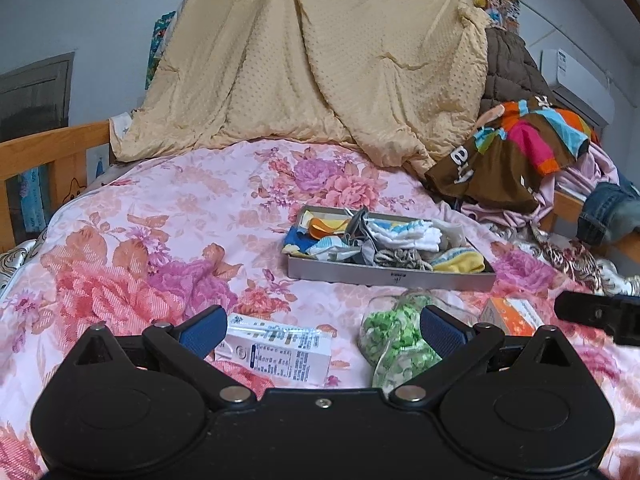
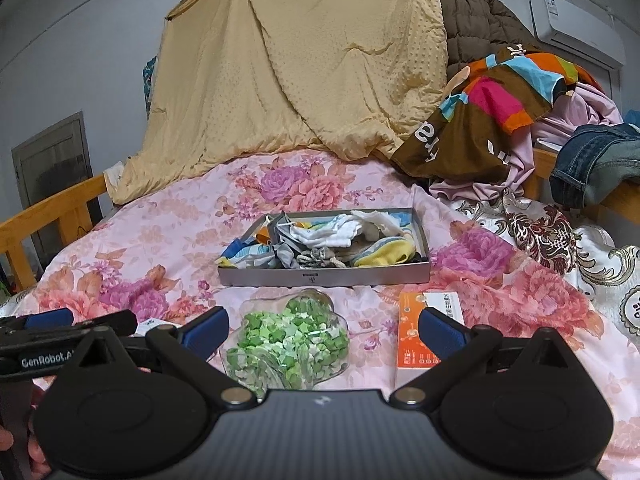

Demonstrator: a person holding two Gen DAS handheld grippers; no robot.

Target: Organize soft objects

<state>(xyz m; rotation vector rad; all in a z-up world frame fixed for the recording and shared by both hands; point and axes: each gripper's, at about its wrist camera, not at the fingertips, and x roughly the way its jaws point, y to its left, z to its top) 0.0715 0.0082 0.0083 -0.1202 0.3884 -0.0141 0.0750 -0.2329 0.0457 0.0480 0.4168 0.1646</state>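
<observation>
A grey tray (image 1: 390, 278) (image 2: 324, 276) full of small socks and cloths lies in the middle of the floral bedspread. In front of it sits a clear bag of green paper stars (image 1: 394, 332) (image 2: 288, 340). A white and blue carton (image 1: 276, 350) lies flat to its left, an orange box (image 1: 510, 314) (image 2: 418, 334) to its right. My left gripper (image 1: 320, 330) is open above the carton and the bag. My right gripper (image 2: 322, 330) is open above the bag and the orange box. Neither holds anything.
A beige quilt (image 1: 320, 52) (image 2: 296, 60) hangs at the bed's far end. Piled clothes, a multicoloured garment (image 1: 516, 148) (image 2: 492, 108) and jeans (image 2: 592, 160) crowd the right side. A wooden bed rail (image 1: 44, 152) (image 2: 44, 216) runs along the left. A patterned cloth (image 2: 560, 236) lies at right.
</observation>
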